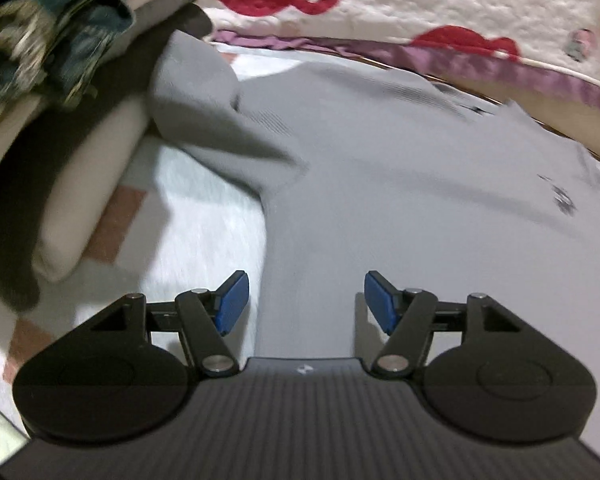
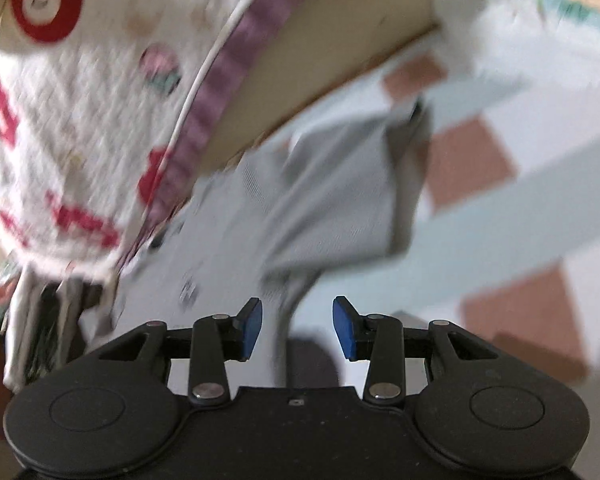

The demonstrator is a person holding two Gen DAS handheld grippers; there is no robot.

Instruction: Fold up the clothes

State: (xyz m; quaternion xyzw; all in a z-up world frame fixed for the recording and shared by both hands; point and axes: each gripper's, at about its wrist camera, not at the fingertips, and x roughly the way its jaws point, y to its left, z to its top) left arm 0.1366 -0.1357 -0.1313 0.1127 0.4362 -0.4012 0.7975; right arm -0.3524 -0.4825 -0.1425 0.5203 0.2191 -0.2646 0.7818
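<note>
Both grippers empty, jaws apart, grey shirt laid out ahead for the next fold.

Left gripper (image 1: 306, 302): blue pads (image 1: 233, 300) well apart, nothing between them; the shirt (image 1: 400, 184) lies flat just beyond, its left edge running up between the jaws. Likely spread flat so a side can be folded in. Its sleeve (image 1: 204, 112) sits up and left of the jaws, creased over itself. Thin soft knit, matte, small dark logo at far right. Folded stack (image 1: 60, 120) far left: beige, dark and teal patterned cloth, parked clear of the work area. Right gripper (image 2: 297, 328): jaws apart, not gripping; the shirt's other sleeve (image 2: 340, 200) is bunched just ahead. Quilt (image 2: 80, 128) up left, white, red-patterned, purple trim. Checked bedsheet (image 2: 500, 200) underneath. Frames are blurred.
</note>
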